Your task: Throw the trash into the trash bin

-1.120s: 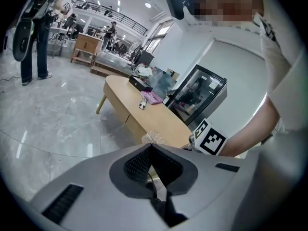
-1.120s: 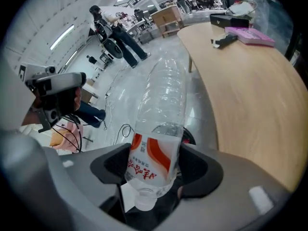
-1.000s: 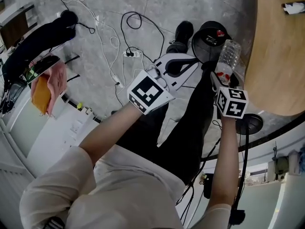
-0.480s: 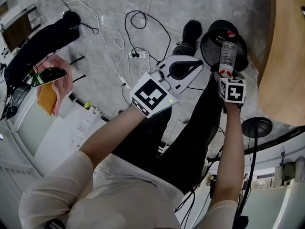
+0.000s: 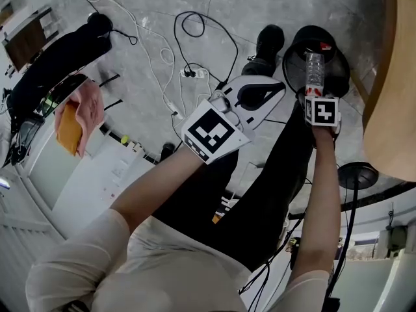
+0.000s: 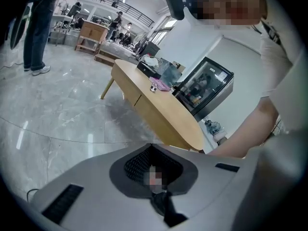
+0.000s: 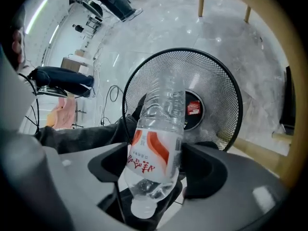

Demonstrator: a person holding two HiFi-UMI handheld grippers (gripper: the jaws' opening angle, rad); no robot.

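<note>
A clear plastic bottle point(image 5: 314, 69) with a red and white label sits cap-end down between the jaws of my right gripper point(image 5: 314, 86). In the right gripper view the bottle point(image 7: 159, 129) points down at the black mesh trash bin point(image 7: 231, 90), straight over its mouth. The jaws of the right gripper point(image 7: 155, 150) are opening, and both pads still touch the label. A red scrap point(image 7: 193, 108) lies on the bin's bottom. The bin point(image 5: 294, 44) stands on the floor beside the table. My left gripper point(image 5: 278, 88) hangs to the bottle's left, shut and empty, jaws point(image 6: 154, 146) together.
A wooden table point(image 5: 398, 77) borders the bin on the right, with a black round base point(image 5: 357, 174) under it. A black shoe point(image 5: 268, 43) stands left of the bin. Cables point(image 5: 188, 25) and a power strip point(image 5: 195, 73) lie on the grey floor. Orange-pink cloth point(image 5: 78, 116) is far left.
My right gripper has carried the bottle down from the bin's edge to right above its mouth and tipped it steeper. The left gripper has sunk and drifted right alongside.
</note>
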